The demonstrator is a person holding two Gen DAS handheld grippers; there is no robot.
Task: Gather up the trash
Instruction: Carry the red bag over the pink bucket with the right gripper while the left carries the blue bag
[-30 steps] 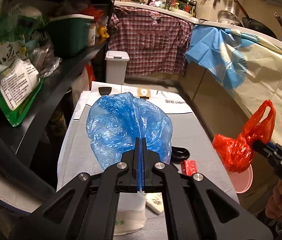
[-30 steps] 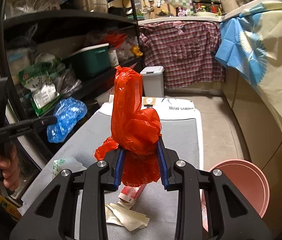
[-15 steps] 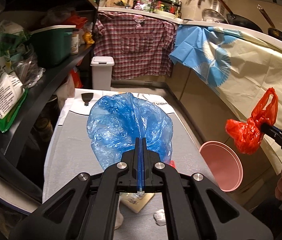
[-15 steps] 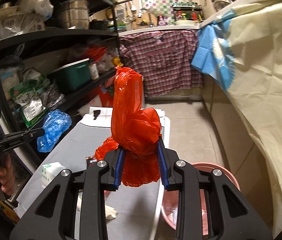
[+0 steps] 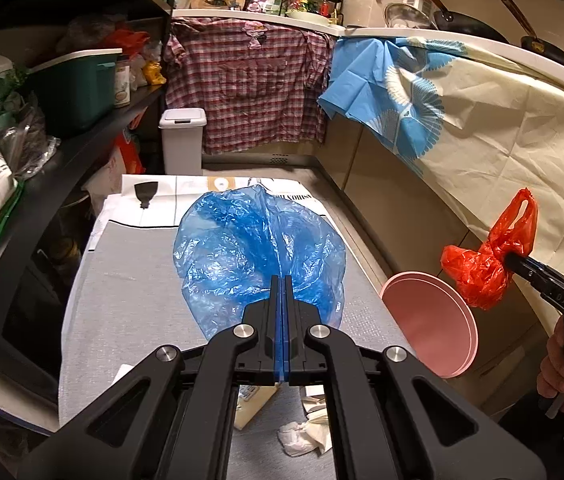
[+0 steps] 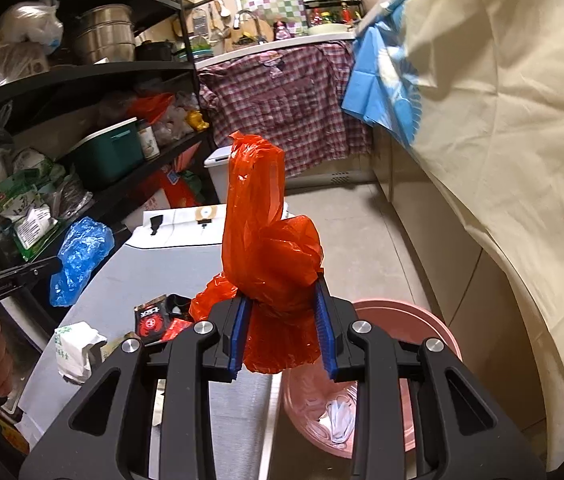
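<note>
Jaws of the right gripper (image 6: 282, 332) squeeze the red bag (image 6: 271, 276) above the pink bin (image 6: 438, 332) (drop it next); the left gripper (image 5: 282, 320) pinches the blue bag (image 5: 257, 256) over the bench (image 5: 129, 280), beside the bin.

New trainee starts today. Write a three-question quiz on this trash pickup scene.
1. True or false: the left gripper is shut on the blue bag.
2. What does the right gripper hold?
3. The pink basin is: A) on the table; B) on the floor beside the table; C) on the shelf.

Key: 1 true; 2 the red bag; 3 B.
</note>
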